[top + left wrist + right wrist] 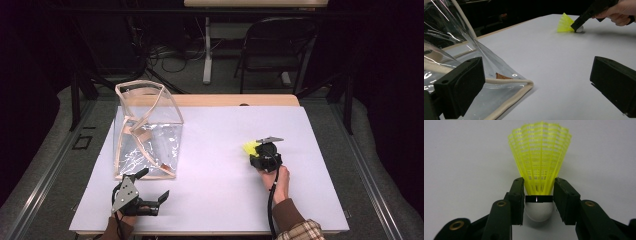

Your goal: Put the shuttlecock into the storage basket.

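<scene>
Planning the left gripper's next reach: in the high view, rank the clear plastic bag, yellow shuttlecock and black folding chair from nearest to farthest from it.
1. Clear plastic bag, just beyond the left gripper.
2. Yellow shuttlecock, right, at the right gripper.
3. Black folding chair, beyond the table.

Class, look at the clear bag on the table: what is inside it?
Through the clear bag a small brown patch shows low inside; otherwise it looks empty. Glare and creases in the plastic hide parts of the interior, so I can't rule out more.

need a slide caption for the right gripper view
Right gripper closed on the white cork base of a yellow shuttlecock lying on the white table.
</scene>
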The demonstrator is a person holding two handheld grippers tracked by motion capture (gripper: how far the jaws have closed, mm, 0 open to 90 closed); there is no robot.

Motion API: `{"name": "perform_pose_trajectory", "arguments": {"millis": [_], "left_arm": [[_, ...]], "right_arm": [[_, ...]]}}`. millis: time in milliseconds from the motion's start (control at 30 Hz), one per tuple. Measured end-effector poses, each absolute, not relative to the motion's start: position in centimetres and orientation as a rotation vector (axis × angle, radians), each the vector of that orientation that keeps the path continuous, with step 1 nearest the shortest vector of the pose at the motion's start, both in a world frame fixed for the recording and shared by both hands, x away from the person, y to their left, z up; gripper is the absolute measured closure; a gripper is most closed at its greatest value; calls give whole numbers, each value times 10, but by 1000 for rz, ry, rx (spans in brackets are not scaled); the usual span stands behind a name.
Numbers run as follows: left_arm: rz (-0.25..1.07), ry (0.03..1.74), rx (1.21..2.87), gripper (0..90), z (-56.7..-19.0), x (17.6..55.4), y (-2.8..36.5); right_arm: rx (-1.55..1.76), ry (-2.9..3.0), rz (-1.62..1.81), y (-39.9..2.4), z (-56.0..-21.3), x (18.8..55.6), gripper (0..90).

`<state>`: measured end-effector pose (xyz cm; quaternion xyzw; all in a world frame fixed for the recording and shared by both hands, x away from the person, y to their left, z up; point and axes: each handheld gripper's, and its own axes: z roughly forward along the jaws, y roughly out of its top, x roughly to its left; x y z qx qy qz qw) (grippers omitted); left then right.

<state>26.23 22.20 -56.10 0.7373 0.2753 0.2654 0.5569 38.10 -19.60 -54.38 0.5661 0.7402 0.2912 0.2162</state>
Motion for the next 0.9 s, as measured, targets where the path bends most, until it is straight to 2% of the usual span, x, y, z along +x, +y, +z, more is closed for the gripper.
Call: {"name": "perform_pose_trajectory", "arguments": {"millis": [267,900], "left_arm": [[627,647,1736,0,-560,262,222],[632,645,1735,0,-560,261,222]], "right_arm": [[1591,2036,834,-198,-543,380,641],[1561,2015,862,-204,-530,376,642]]}}
